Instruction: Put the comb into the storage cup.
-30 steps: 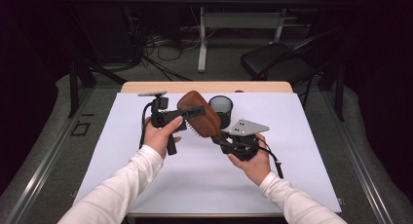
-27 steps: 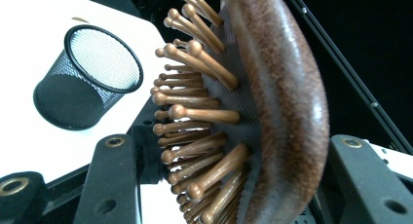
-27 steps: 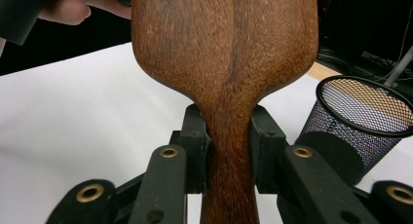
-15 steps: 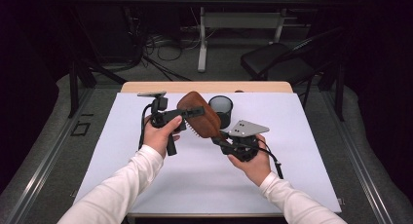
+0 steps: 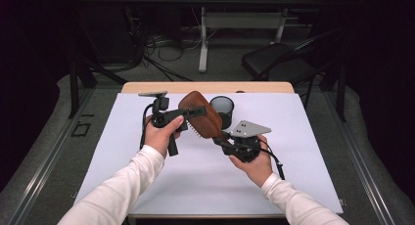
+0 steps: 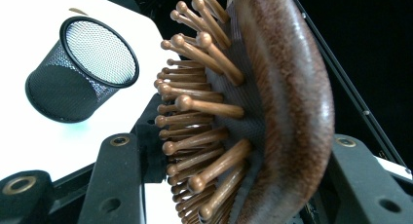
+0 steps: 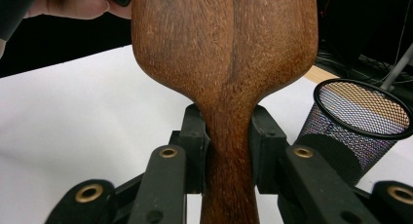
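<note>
A wooden hairbrush (image 5: 201, 121) is held up over the white table (image 5: 195, 176) between both grippers, near the far edge. The right gripper (image 7: 229, 151) clamps the brush handle between its pads, and the left gripper (image 6: 221, 185), whose jaws have just been closing, now pinches the brush head, bristle side to one jaw and wooden back to the other. Just beyond the brush, a black mesh cup (image 5: 222, 109) stands upright on the table, nothing visible inside.
</note>
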A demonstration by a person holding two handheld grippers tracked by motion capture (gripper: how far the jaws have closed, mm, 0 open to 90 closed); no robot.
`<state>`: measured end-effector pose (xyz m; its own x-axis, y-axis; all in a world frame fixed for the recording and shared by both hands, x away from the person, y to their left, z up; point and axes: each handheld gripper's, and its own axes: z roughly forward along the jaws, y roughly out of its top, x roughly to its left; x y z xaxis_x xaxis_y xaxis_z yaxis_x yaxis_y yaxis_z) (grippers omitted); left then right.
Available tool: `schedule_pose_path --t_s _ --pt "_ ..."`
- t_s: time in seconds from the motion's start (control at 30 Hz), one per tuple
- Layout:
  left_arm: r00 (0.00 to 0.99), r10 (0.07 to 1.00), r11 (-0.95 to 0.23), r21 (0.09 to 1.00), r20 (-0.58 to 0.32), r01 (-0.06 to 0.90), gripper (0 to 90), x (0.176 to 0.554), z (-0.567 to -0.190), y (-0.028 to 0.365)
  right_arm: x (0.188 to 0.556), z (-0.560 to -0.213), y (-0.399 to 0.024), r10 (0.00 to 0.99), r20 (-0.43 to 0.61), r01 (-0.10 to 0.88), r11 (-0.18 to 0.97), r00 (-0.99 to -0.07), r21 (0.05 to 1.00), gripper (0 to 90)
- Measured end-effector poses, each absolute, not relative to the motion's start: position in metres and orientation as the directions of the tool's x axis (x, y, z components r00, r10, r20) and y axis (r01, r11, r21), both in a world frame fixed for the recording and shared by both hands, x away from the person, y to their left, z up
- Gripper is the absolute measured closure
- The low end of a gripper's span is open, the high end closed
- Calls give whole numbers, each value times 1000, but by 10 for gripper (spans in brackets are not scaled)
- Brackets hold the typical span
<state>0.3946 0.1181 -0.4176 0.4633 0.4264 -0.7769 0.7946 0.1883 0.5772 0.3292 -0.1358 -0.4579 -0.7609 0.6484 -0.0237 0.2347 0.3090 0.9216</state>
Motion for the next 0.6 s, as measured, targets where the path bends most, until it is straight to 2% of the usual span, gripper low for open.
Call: schedule_pose_path --t_s 0.6 --pt "427 442 202 551 -789 810 491 400 -417 119 331 -460 -136 651 -8 245 297 -759 923 658"
